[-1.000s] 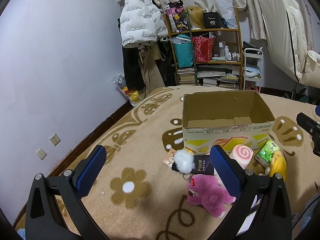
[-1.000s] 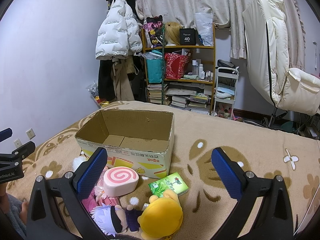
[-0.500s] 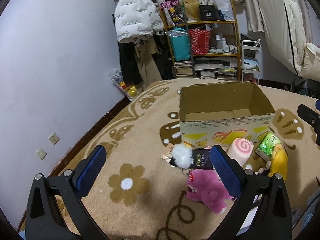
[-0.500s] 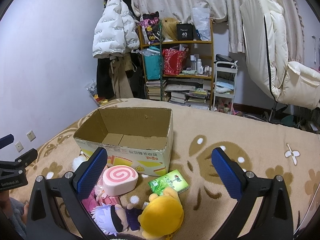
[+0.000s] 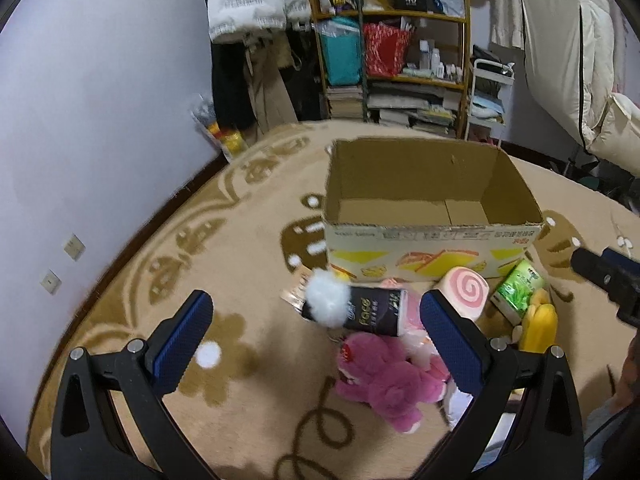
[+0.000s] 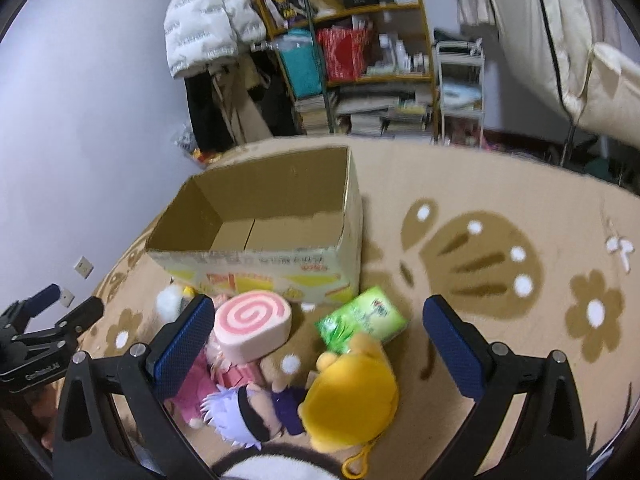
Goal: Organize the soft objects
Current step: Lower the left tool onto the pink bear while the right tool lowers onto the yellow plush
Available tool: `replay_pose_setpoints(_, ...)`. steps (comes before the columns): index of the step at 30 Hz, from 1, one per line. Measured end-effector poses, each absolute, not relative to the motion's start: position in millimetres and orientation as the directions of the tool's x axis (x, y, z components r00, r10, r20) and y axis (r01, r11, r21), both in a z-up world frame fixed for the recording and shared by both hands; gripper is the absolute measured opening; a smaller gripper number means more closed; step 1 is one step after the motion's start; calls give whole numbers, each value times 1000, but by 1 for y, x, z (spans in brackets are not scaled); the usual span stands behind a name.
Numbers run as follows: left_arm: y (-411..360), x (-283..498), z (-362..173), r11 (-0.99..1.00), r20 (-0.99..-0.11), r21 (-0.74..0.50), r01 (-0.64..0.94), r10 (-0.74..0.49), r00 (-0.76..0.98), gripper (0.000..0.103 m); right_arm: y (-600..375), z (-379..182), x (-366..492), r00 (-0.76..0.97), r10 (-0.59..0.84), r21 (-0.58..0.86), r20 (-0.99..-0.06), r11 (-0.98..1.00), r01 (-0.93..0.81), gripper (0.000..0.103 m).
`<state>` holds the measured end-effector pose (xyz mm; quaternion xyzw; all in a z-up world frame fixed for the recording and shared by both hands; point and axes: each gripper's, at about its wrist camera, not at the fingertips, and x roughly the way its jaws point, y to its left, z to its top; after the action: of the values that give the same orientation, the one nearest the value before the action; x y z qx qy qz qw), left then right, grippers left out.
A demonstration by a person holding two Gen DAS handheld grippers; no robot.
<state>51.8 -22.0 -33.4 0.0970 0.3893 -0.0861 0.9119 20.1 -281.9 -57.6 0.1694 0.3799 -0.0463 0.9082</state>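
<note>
While hanging over the flowery rug [image 5: 248, 216], held both grippers wide apart with nothing between the blue pads. Left gripper [image 5: 316, 330] above the rug, near a pink plush bear [image 5: 384, 380]. Right gripper [image 6: 318, 340] above a heap of soft toys.

Sat on the rug: a cardboard box [image 5: 424, 216], open on top, bare inside. Lay in front of the box, close together: a white fluffy ball [image 5: 327, 304] touching a black tissue pack [image 5: 372, 312], a pink swirl roll cushion [image 6: 252, 324] just beside the box wall, a green tissue pack [image 6: 362, 318] beside the roll. Lay nearer the right gripper: a yellow plush [image 6: 352, 396] touching a small doll with white hair [image 6: 248, 412], and a pink doll [image 6: 200, 384] partly hidden under the roll and the left pad.

Stood far behind, by the wall: a shelf [image 5: 396, 52] full of books and bags, a white puffy coat [image 5: 248, 0] hanging beside it.
</note>
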Motion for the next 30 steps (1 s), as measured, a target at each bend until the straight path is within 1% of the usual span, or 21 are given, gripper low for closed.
replay_pose_setpoints(9,-26,78,-66,975,-834,0,222,-123,539,102,-284,-87,36,599,109,311,-794,918,245,103)
replay_pose_setpoints(18,-32,92,-101,976,-904,-32,213,-120,411,102,-293,-122,45,490,157,338,-857,890,306,103)
replay_pose_setpoints(24,-39,94,-120,972,-931,-15,234,-98,351,102,-301,-141,45,436,196,367,-878,861,353,103)
replay_pose_setpoints(30,-44,99,-139,969,-951,20,248,-58,305,102,-301,-152,47,390,195,346,-900,864,366,103)
